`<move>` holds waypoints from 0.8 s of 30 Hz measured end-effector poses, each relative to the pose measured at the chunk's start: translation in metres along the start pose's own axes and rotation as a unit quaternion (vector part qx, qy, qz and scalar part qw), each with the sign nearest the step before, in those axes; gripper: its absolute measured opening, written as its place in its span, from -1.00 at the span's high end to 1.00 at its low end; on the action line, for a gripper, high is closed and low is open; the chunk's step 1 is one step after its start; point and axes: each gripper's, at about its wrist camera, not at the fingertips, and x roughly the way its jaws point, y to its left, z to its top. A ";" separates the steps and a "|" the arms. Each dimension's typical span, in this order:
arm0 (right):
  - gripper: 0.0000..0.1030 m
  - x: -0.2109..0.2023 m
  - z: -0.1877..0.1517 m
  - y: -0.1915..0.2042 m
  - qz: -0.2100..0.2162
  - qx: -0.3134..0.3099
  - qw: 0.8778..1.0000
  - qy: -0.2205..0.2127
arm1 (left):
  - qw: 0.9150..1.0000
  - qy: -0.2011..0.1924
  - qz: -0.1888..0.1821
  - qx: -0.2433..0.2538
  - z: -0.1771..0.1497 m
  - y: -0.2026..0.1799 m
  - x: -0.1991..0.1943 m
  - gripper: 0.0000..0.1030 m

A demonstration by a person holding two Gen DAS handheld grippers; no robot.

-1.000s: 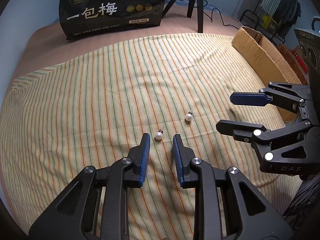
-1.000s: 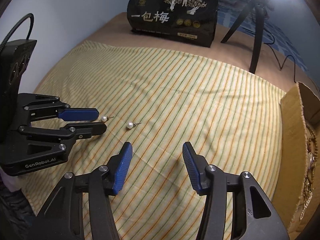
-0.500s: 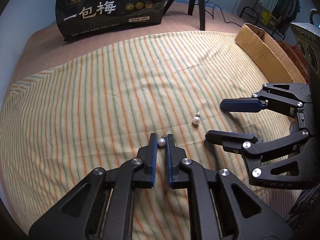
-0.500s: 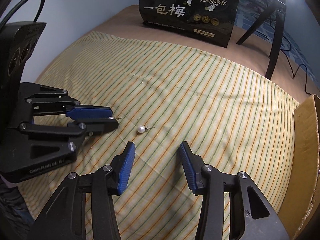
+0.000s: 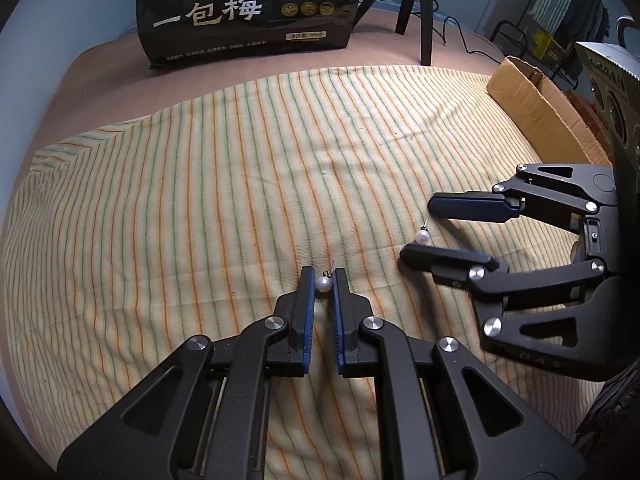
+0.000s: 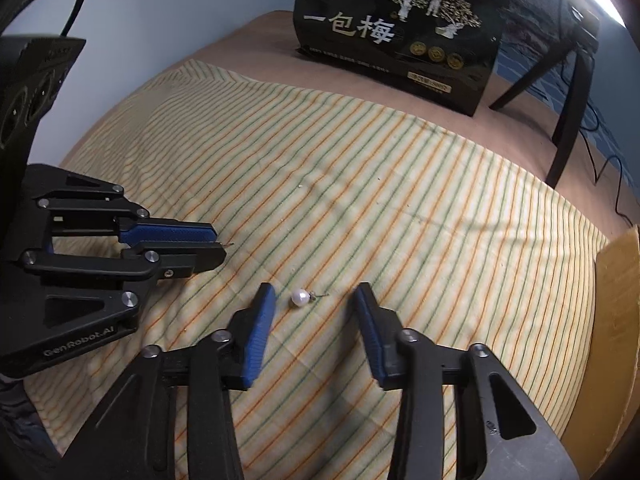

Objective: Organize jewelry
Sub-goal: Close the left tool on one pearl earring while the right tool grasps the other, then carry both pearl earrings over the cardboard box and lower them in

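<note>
Fingertips of my left gripper point(image 5: 322, 280) pinch 1 pearl earring point(image 5: 323, 283) just above the striped cloth point(image 5: 200, 200), my right gripper point(image 6: 314, 304) spread wide around the 2nd pearl earring point(image 6: 300, 297) lying on it, 1 black bag point(image 5: 244, 8) behind, 1 cardboard box point(image 5: 536, 108) to the right, nothing blocking.

A home bedroom — a bed point(image 5: 100, 80) under a striped cloth point(image 5: 200, 200), a snack bag point(image 5: 244, 8) at 12 o'clock, a clothes rack point(image 5: 568, 8) at 2 o'clock.
</note>
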 end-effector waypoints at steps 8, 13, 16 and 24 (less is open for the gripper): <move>0.67 0.001 -0.001 -0.004 0.014 0.000 1.000 -0.008 | 1.000 -0.001 0.001 0.000 0.000 0.000 0.000 0.87; 0.67 -0.004 -0.003 -0.003 0.013 0.005 1.000 -0.013 | 1.000 -0.004 0.004 -0.004 -0.001 0.000 -0.004 0.87; 0.67 -0.012 -0.003 -0.005 0.016 0.008 1.000 -0.022 | 1.000 -0.010 0.005 -0.006 0.000 -0.001 -0.009 0.87; 0.67 -0.047 -0.005 -0.018 0.008 0.031 0.998 -0.054 | 0.999 -0.039 0.000 -0.016 0.008 -0.008 -0.032 0.87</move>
